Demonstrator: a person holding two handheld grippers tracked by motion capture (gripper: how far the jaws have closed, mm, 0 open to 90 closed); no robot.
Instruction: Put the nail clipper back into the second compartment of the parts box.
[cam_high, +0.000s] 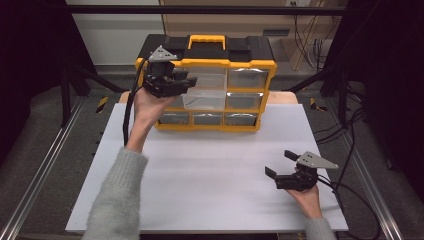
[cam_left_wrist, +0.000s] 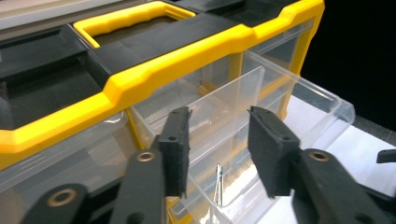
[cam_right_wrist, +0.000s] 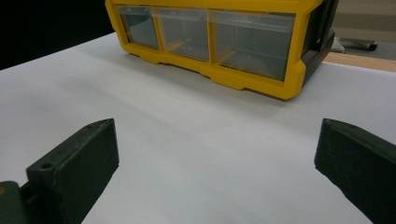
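Left claw (cam_high: 186, 80) raised at the front of the yellow-and-black organizer (cam_high: 250, 64), jaws parted and empty, hovering over a clear drawer (cam_left_wrist: 299, 100) pulled out from the middle row. Organizer standing at the far edge of the white tabletop (cam_high: 210, 170). Right claw (cam_high: 280, 164) low near the tabletop's right front, jaws spread wide, holding nothing.

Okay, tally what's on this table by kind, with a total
Yellow-and-black drawer organizer: 1
Handheld grippers: 2, the left gripper and the right gripper
Total: 3
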